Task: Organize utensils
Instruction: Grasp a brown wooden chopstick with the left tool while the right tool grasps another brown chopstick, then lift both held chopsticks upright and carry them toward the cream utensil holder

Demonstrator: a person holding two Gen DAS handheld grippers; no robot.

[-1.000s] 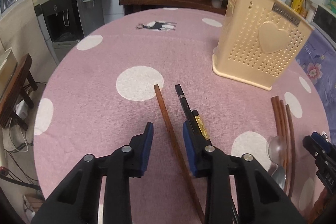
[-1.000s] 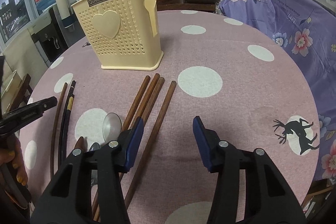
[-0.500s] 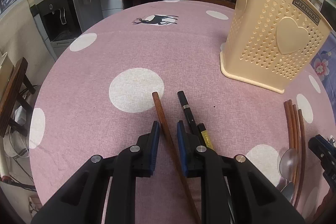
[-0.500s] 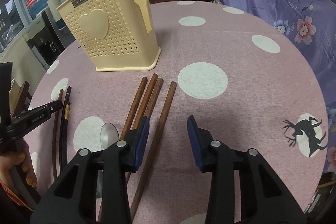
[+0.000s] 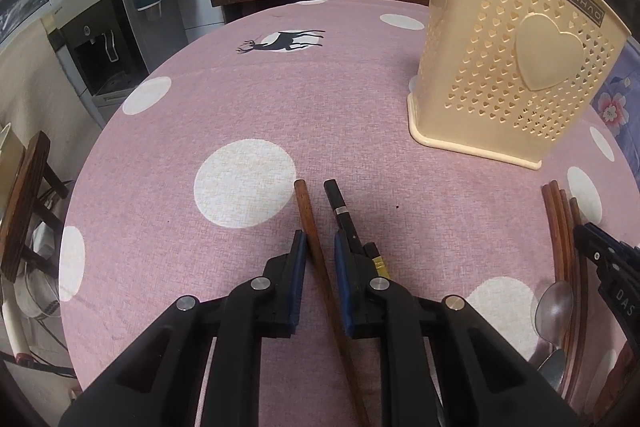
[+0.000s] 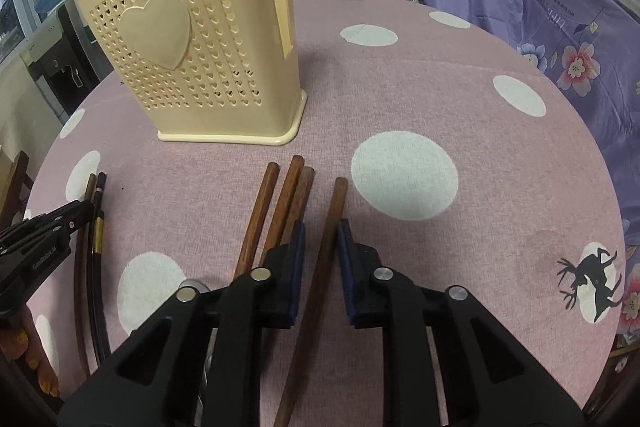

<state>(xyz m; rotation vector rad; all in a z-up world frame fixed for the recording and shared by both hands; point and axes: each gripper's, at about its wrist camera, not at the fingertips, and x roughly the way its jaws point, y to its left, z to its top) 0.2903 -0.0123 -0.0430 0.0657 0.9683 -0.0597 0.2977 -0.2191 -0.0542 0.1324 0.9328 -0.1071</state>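
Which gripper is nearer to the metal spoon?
Right. The right gripper straddles a brown chopstick just beside the metal spoon; the left gripper straddles another brown chopstick farther off.

Black plastic left tool [image 5: 320, 259], right tool [image 6: 320, 247], blue pads, silver screws

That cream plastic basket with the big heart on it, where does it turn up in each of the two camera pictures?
Left wrist view: the cream basket stands upright at the upper right, on the pink dotted tablecloth.
Right wrist view: the same basket stands at the upper left, beyond the brown chopsticks.
Shared landmark: the raised heart on its holed wall, under the name plate.
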